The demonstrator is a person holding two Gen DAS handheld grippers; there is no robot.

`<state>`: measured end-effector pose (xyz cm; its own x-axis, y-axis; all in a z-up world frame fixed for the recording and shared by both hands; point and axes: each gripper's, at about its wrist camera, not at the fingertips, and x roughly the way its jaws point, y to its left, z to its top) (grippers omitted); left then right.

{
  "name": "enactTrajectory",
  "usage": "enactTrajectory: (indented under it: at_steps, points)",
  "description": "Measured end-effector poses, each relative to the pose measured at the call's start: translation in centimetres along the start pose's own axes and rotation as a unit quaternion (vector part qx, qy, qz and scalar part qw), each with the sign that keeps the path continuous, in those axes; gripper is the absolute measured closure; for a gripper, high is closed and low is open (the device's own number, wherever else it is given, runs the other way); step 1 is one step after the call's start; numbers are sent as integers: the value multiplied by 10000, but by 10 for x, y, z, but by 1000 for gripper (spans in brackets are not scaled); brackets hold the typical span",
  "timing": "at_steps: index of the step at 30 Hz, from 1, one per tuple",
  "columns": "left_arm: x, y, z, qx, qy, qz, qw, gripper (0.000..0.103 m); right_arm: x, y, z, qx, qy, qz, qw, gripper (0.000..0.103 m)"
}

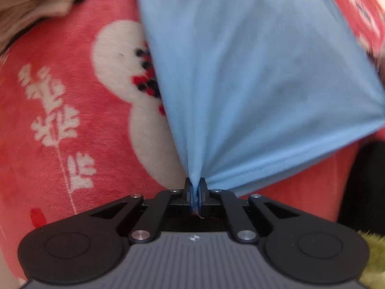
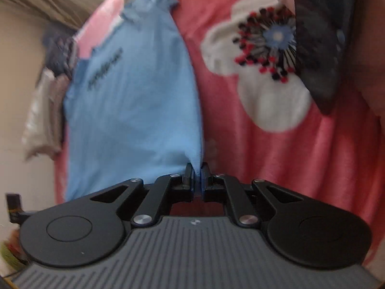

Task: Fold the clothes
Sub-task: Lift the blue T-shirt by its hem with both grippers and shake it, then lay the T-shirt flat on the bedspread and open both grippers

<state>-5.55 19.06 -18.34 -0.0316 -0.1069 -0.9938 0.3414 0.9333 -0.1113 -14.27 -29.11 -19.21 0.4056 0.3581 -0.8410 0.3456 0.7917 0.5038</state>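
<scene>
A light blue T-shirt (image 1: 252, 77) with dark lettering hangs stretched over a pink floral blanket (image 1: 60, 96). My left gripper (image 1: 196, 187) is shut on a bunched corner of its hem, and the cloth fans out up and to the right from the jaws. In the right wrist view the same blue T-shirt (image 2: 134, 101) spreads up and to the left, its lettering running across the chest. My right gripper (image 2: 197, 177) is shut on another pinched edge of the shirt. Both views are blurred by motion.
The pink blanket (image 2: 300, 168) with big white flowers covers the surface under the shirt. A dark garment (image 2: 322, 48) lies at the upper right. Beige cloth (image 1: 28, 7) sits at the upper left, and pale clothes (image 2: 45, 110) hang by a cream wall at the left.
</scene>
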Motion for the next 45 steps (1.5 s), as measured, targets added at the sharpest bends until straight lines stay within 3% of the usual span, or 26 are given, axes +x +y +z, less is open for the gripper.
enactTrajectory:
  at_steps: [4,7,10,12,14,18,20,22,24,26,27,31,33,36,37,39,42,45]
  points:
    - [10,-23,-6,741,112,447,9962,99,-2,5,-2,-313,86,-386,9987,100]
    - [21,-31,-11,1062,227,680,9918,98,5,9,2,-587,124,-659,9960,100]
    - [32,-35,-19,1305,389,873,9868,92,21,15,2,-1042,246,-1205,9869,98]
    - [31,-34,-24,1462,483,895,9840,84,21,16,1,-1166,268,-1403,9829,94]
    - [20,-27,-29,1437,475,836,9849,64,18,17,1,-1250,277,-1561,9794,89]
    - [-16,-6,-40,1211,169,607,9906,63,-4,25,1,-1434,62,-1790,9733,88]
    - [-37,7,-45,988,-86,505,9938,63,-21,37,1,-1609,-180,-1722,9717,86]
    - [-55,11,-45,674,-345,447,9961,62,-31,58,-3,-1889,-364,-1293,9728,86]
    - [-64,11,-30,336,-526,365,9974,62,-30,94,-13,-2486,-381,-792,9646,86]
    - [-61,17,-27,-20,-577,231,9981,62,-16,140,-33,-3387,-256,-372,9398,86]
    - [-52,20,-26,-45,-533,177,9984,62,-5,166,-47,-3932,-211,-198,9190,86]
    - [-10,28,-24,-102,-260,123,9995,62,44,246,-118,-5821,104,395,8121,86]
    - [5,36,-25,-251,-136,103,9995,62,68,272,-149,-6381,305,569,7673,86]
    - [16,48,-29,-458,-118,-80,9988,63,99,296,-176,-6875,411,626,7223,86]
    - [17,51,-30,-511,-128,-152,9985,63,108,303,-181,-7006,381,552,7104,86]
    - [21,58,-32,-615,-148,-297,9976,63,124,311,-187,-7131,403,453,6984,86]
    - [20,64,-35,-634,-175,-450,9968,63,140,317,-188,-7144,557,342,6966,88]
    - [17,68,-39,-604,-165,-586,9963,64,151,319,-189,-7080,753,265,7017,101]
